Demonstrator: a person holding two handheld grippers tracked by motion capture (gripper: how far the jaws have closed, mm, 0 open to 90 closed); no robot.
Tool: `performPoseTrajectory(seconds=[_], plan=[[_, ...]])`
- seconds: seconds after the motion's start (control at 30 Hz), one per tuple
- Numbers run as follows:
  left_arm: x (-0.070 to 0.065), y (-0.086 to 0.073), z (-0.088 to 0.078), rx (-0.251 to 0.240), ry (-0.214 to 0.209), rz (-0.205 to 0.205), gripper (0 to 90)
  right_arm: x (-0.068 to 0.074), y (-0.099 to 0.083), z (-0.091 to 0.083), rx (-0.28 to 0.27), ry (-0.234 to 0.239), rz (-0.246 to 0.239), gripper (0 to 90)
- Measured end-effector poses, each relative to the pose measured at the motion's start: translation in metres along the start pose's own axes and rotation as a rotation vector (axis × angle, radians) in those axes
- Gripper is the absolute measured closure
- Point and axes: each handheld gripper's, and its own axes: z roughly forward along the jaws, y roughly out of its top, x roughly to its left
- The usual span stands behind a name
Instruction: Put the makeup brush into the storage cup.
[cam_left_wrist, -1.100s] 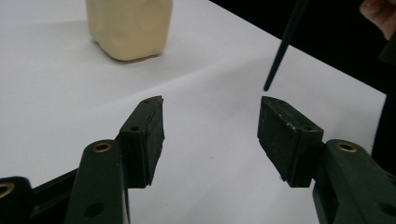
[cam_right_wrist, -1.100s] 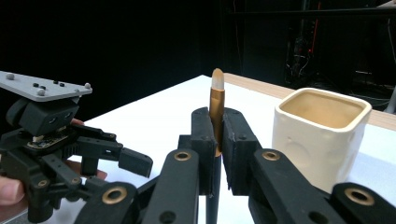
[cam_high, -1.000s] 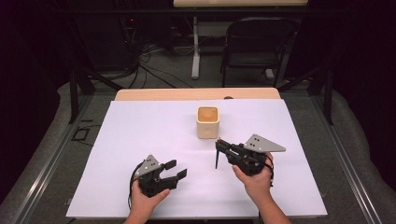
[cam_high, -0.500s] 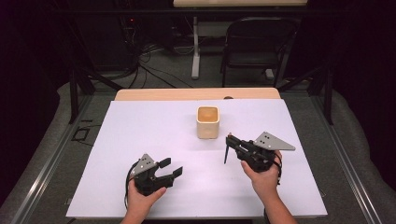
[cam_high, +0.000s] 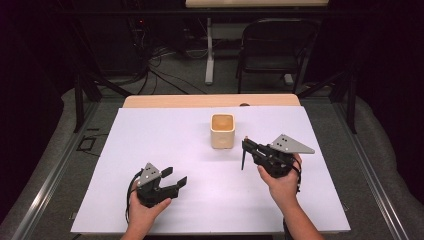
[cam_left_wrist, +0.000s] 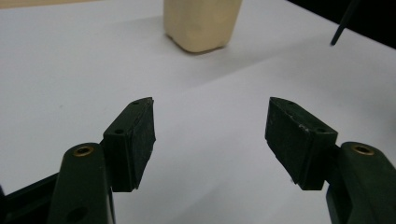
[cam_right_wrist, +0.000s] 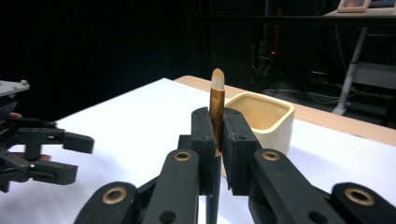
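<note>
Slim black-handled, gold-ferruled makeup brush (cam_right_wrist: 216, 105) stands clamped upright between the right claw (cam_right_wrist: 218, 133)'s pads; left claw (cam_left_wrist: 210, 133) gapes wide, holding nothing, its jaws having just been opening.

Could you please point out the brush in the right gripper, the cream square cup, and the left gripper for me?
brush (cam_right_wrist: 216, 105): right gripper view, gold ferrule above the jaws.
cream square cup (cam_high: 222, 136): high view, front wall.
left gripper (cam_left_wrist: 210, 135): left gripper view, midway between its open fingertips.

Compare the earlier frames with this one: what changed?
The left tool has just been opening its jaws, with nothing between them. The right tool, shut on the brush, shifted right, away from the cup. The cup stayed put on the white table.
</note>
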Motion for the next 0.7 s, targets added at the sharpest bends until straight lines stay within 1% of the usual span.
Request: performPoseTrajectory(seconds=[0.07, 0.13, 0.2, 0.23, 0.27, 0.3, 0.37, 0.4, 0.43, 0.5, 0.57, 0.7], plan=[[0.002, 0.000, 0.000, 0.011, 0.001, -0.001, 33.4, -0.001, 0.007, 0.002, 0.000, -0.010, -0.015, 84.1], [0.002, 0.000, 0.000, 0.009, 0.003, -0.006, 33.4, -0.002, 0.015, 0.003, -0.008, -0.012, -0.023, 84.1], [0.002, 0.000, -0.001, -0.001, -0.007, -0.008, 33.9, -0.004, 0.022, 0.004, -0.012, -0.014, -0.030, 84.1], [0.002, 0.000, -0.002, -0.002, -0.016, -0.006, 35.0, -0.004, 0.024, 0.005, -0.015, -0.015, -0.032, 84.1], [0.002, 0.000, -0.002, -0.002, -0.016, -0.006, 37.0, -0.004, 0.024, 0.005, -0.015, -0.015, -0.032, 84.1], [0.002, 0.000, -0.003, -0.009, -0.027, -0.002, 37.0, -0.005, 0.027, 0.006, -0.010, -0.013, -0.030, 84.1], [0.001, 0.000, -0.004, -0.011, -0.029, 0.012, 37.8, -0.007, 0.033, 0.010, -0.018, -0.012, -0.032, 84.1], [0.001, 0.000, -0.004, -0.011, -0.029, 0.012, 37.6, -0.007, 0.033, 0.010, -0.018, -0.012, -0.032, 84.1], [0.001, -0.001, -0.003, -0.014, -0.040, 0.012, 37.6, -0.007, 0.035, 0.011, -0.020, -0.012, -0.031, 84.1], [0.000, -0.001, -0.003, -0.016, -0.039, 0.012, 37.1, -0.007, 0.037, 0.013, -0.024, -0.016, -0.035, 84.1], [0.000, -0.002, -0.001, -0.014, -0.024, 0.036, 35.9, -0.008, 0.038, 0.015, -0.025, -0.023, -0.041, 84.1], [-0.001, -0.003, 0.000, -0.014, -0.016, 0.050, 34.2, -0.010, 0.040, 0.017, -0.025, -0.033, -0.044, 84.1]])
